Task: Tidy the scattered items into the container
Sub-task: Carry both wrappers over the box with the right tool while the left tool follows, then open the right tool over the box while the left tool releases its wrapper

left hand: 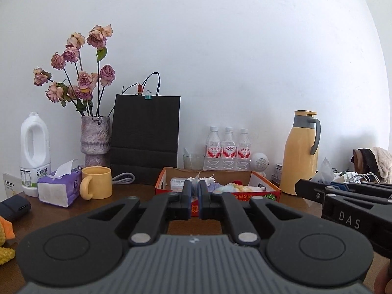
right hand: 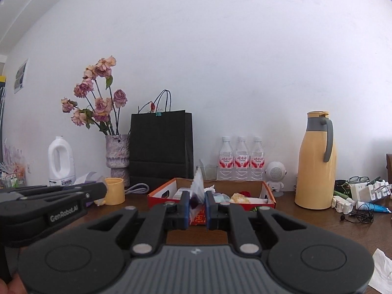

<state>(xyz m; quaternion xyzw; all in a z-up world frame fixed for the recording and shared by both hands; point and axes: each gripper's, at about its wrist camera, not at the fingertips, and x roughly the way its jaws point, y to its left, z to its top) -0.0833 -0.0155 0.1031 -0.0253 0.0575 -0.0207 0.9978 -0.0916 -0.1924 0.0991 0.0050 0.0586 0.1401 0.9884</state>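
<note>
An orange-red cardboard box (left hand: 259,194) (right hand: 160,193) sits mid-table with several small items inside. My left gripper (left hand: 195,186) hovers just in front of it, shut on a thin clear wrapper (left hand: 196,181). My right gripper (right hand: 198,196) is shut on a clear plastic packet (right hand: 198,183) with something dark purple inside; the packet (left hand: 326,170) sticks up above its jaws. Each gripper shows at the edge of the other's view: the right gripper (left hand: 297,187) right of the box, the left gripper (right hand: 104,189) left of it.
Along the wall stand a milk jug (left hand: 34,152), a vase of dried roses (left hand: 95,139), a black paper bag (left hand: 145,137), three water bottles (left hand: 227,149) and a yellow thermos (left hand: 300,154). A yellow mug (left hand: 98,182) and tissue pack (left hand: 60,188) are left; tubes, earphones (right hand: 360,214) and a power strip (right hand: 367,191) right.
</note>
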